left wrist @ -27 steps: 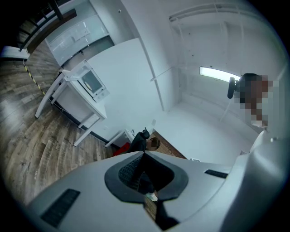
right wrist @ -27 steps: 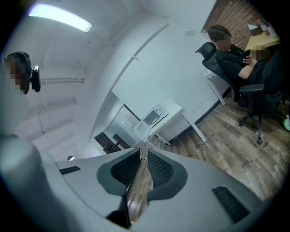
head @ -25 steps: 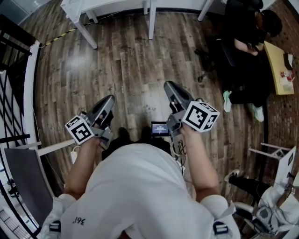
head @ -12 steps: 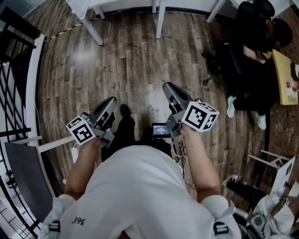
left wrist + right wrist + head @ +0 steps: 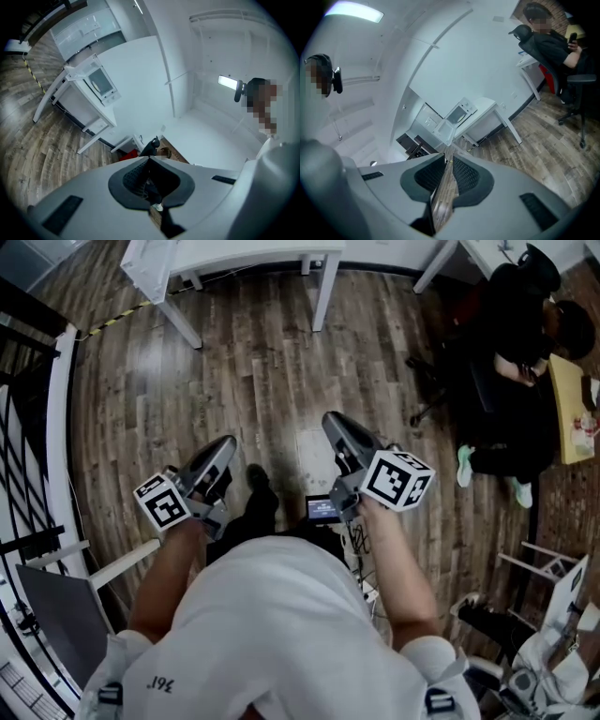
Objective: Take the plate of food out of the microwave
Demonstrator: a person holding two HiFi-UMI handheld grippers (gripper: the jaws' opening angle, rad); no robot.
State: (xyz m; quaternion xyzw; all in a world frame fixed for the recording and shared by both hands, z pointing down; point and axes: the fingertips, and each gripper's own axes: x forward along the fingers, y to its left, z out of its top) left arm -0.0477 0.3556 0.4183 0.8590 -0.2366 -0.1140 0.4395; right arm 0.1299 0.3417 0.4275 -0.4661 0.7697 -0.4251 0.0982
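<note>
Left gripper (image 5: 150, 160) closed, empty; right gripper (image 5: 449, 163) slightly parted, empty. Advise squaring up to the microwave (image 5: 461, 112), then opening both.

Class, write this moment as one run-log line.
left gripper: shut, empty | right gripper: open, empty | microwave: on white table, not reached

Brightness: both gripper views are bright and pale; the head view is dimmer, with dark corners.
Source: a ceiling lamp (image 5: 351, 10) high above the white table (image 5: 490, 115) washes the walls.
Glare: a soft sheen lies on the wooden floor (image 5: 145, 362) in front of the white table.
Shadows: faint and soft-edged beneath the white table.
Distortion: strong fisheye; the white table's legs bow and the picture edges go black.
Focus: the microwave (image 5: 461, 111) on the white table is tiny and soft.
</note>
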